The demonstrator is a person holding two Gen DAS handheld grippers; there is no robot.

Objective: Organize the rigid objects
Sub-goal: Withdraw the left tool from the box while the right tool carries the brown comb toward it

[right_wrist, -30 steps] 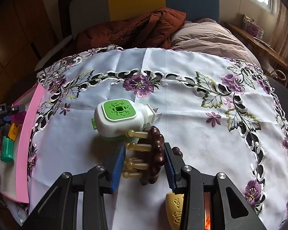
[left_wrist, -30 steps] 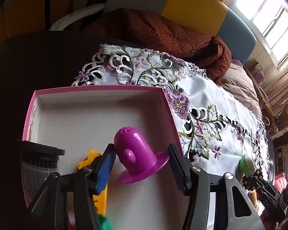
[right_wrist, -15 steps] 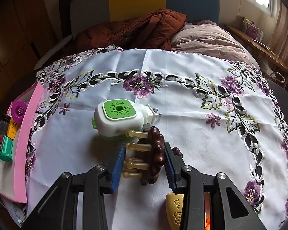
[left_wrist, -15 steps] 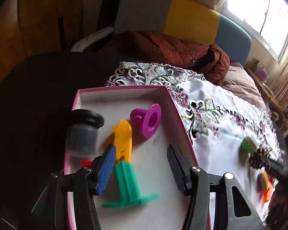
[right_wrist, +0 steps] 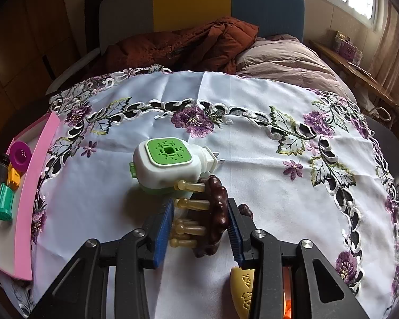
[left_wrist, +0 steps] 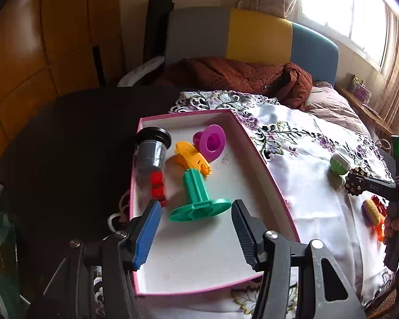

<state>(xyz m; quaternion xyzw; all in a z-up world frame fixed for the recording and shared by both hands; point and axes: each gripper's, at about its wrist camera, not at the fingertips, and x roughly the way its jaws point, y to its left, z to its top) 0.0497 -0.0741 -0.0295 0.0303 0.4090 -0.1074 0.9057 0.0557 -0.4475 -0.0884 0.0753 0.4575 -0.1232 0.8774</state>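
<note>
One view alone shows right tongs gripping massager.

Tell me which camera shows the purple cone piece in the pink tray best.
The left wrist view. There the purple cone piece lies on its side inside the pink tray, large and unblocked, beside the yellow piece. The right wrist view shows it only small at the far left edge, partly behind the tray wall.

yellow piece half hidden, orange item mostly hidden
</note>
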